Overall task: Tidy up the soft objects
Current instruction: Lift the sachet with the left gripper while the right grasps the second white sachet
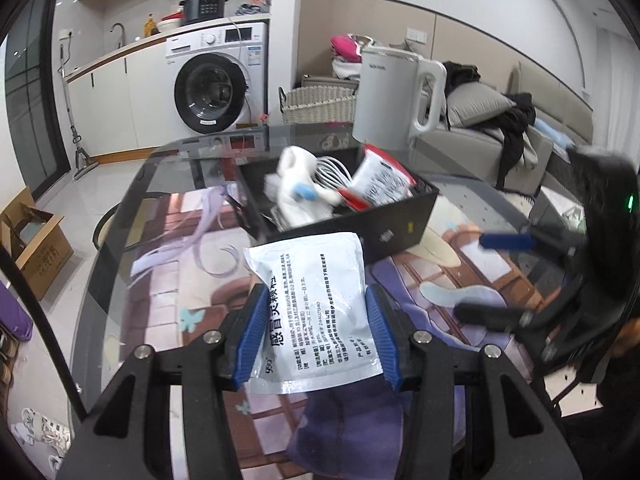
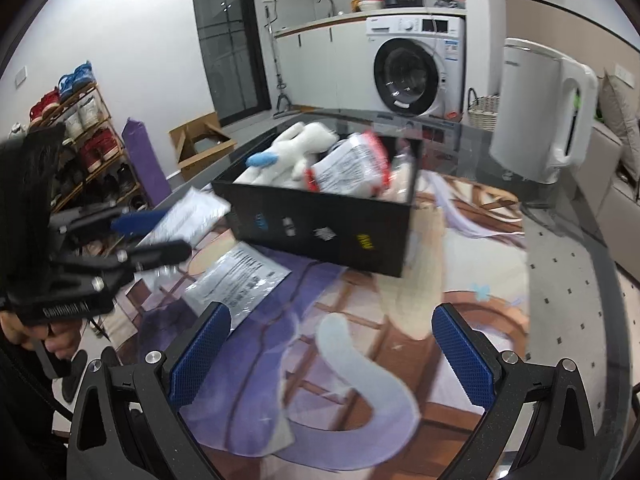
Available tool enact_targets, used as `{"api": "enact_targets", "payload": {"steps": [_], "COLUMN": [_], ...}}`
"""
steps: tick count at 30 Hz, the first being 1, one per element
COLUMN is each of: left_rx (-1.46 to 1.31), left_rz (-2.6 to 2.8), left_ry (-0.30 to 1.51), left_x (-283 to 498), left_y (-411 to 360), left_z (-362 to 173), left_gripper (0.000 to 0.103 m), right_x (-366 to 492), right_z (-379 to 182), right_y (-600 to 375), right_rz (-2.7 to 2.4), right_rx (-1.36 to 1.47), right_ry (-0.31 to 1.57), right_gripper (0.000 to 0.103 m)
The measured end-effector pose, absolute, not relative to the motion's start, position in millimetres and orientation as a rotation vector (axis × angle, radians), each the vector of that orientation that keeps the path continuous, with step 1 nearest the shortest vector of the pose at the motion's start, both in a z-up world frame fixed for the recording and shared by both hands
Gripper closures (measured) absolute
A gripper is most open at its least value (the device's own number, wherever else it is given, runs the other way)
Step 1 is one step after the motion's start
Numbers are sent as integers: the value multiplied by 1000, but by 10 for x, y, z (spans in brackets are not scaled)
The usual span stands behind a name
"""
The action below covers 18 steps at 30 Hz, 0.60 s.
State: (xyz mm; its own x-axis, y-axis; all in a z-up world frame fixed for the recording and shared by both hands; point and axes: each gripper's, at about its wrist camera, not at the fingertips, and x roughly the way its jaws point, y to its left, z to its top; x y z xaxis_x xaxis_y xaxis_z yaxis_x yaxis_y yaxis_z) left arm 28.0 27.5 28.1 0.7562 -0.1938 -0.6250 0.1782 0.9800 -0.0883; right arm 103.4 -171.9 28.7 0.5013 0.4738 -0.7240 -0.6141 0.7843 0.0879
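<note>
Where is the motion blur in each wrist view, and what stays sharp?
Left wrist view: black box contents and right gripper smeared; white sachet between the left gripper jaws stays sharp.
Right wrist view: box and table mat blurred; right jaws crisp.

A white electric kettle (image 1: 394, 98) stands on the glass table (image 2: 568, 240), beyond the printed mat (image 2: 360, 340). Behind it a washing machine (image 1: 218, 80) sits under a counter, with a black cooker (image 1: 205, 3) on top. A woven basket (image 1: 318, 104), a grey sofa (image 1: 520, 120), a cardboard box (image 2: 200, 146) and a shoe rack (image 2: 84, 140) line the room.
</note>
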Motion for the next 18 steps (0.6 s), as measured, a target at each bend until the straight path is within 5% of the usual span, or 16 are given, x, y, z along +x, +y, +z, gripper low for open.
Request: {"api": "enact_targets", "payload": {"steps": [18], "left_rx": [-119], "left_rz": [-131], "left_ry": [633], "left_x": [211], "left_y": [685], "left_z": [411], "left_gripper": [54], "right_x": [1008], "right_z": [-99], "right_y": [-681], "right_rz": [669], "right_rx": [-256], "right_ry": [932], "right_gripper": [1]}}
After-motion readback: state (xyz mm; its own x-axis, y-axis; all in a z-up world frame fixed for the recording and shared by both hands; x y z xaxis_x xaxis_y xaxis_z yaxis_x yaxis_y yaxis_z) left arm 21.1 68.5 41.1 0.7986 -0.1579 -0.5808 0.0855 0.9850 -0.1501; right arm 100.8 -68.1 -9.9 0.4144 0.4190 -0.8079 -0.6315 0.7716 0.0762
